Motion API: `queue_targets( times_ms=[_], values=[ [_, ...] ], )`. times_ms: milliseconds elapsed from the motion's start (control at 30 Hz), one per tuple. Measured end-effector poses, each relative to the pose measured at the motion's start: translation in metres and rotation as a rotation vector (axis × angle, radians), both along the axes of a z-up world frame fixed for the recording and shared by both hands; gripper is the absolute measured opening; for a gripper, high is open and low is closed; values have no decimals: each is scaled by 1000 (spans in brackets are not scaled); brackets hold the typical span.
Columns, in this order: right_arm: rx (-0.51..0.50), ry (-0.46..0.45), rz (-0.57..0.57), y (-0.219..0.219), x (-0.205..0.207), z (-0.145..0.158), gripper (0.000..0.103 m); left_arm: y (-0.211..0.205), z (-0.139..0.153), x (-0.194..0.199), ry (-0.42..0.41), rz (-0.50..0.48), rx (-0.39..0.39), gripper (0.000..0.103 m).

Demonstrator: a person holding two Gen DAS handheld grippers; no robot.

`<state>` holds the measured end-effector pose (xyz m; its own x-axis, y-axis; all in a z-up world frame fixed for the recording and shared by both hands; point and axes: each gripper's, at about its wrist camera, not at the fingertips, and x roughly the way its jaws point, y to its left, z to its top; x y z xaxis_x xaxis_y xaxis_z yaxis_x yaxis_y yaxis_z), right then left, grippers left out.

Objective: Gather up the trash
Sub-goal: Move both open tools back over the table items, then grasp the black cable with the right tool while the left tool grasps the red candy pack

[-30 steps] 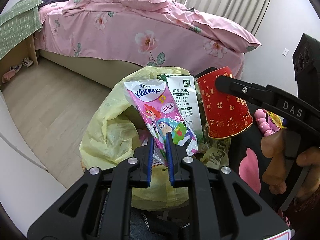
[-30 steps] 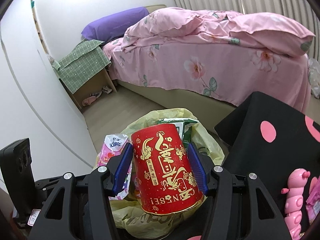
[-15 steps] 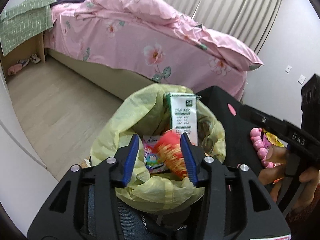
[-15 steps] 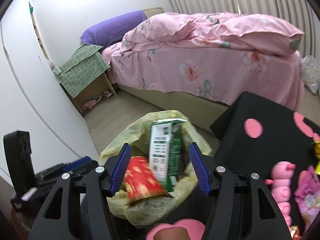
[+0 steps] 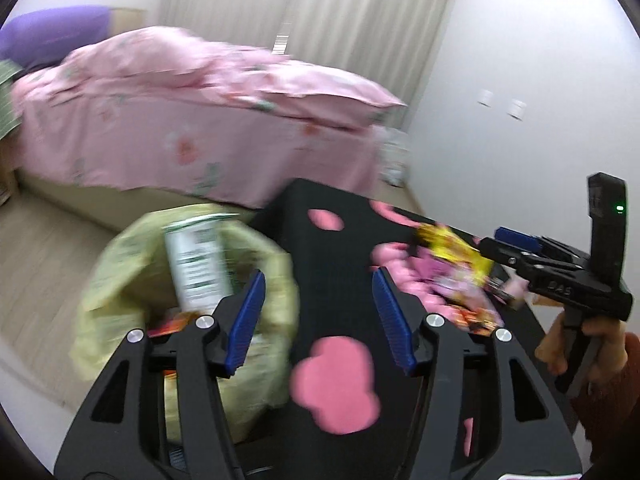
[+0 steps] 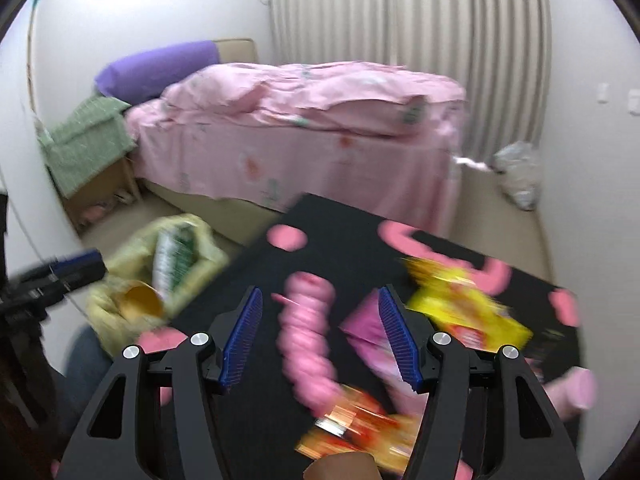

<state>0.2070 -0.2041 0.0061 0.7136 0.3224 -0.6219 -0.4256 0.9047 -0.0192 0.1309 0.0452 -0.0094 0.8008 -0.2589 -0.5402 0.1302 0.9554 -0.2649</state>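
Left gripper (image 5: 318, 322): jaws spread wide, nothing between them; it hangs over the near edge of the counter, beside the trash bag.
Right gripper (image 6: 320, 336): jaws also wide apart and holding nothing; it hovers above the counter with the pink toy showing in the gap between its blue pads.
Trash bag (image 5: 120, 272): pale yellow plastic, mouth open, standing on the floor against the counter's left side; blurred in both views.
Carton (image 5: 196, 264): white and green, upright in the bag, its top poking above the rim.
Cup (image 6: 142, 300): lying in the bag beside the carton, its yellowish open end turned toward the right wrist camera; in the left wrist view only a red-orange patch shows low in the bag.
Counter (image 6: 344, 220): covered in black cloth with pink shapes; it carries the remaining litter.
Yellow packet (image 6: 468, 312): crumpled, yellow with a red patch, on the counter just right of the right gripper.
Pink wrapper (image 6: 368, 332): flat on the counter, partly hidden behind the right gripper's right finger.
Orange wrapper (image 6: 360, 428): at the near edge of the counter, low between the right gripper's fingers; too blurred to read.
Pink toy (image 6: 308, 336): a segmented, caterpillar-like shape lying lengthwise on the counter.
Bed (image 6: 304, 128): pink floral bedding, purple pillow at its head, beyond the counter.
Focus: both views are motion-smeared, so fine detail is lost.
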Motion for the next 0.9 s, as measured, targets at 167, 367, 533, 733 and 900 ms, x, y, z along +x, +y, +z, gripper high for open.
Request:
queue_targets(
  times_ms=[167,367,533,733,900],
  values=[
    [-44,31,-112,-72,-9,-17,57,-62,-6,23,-3,-204,11,54],
    [-71,45,-229,-133,-25,-44,57,-134,-13,69,17,-416,49,59],
    [-52,61,-271,-161,-25,-65,57,-180,-19,124,62,-446,83,66],
    [-23,79,-239,-159,5,-79,48,-200,-19,154,67,-430,62,79],
    [-151,99,-276,-137,40,-96,37,-192,-24,158,102,-410,23,80]
  ],
)
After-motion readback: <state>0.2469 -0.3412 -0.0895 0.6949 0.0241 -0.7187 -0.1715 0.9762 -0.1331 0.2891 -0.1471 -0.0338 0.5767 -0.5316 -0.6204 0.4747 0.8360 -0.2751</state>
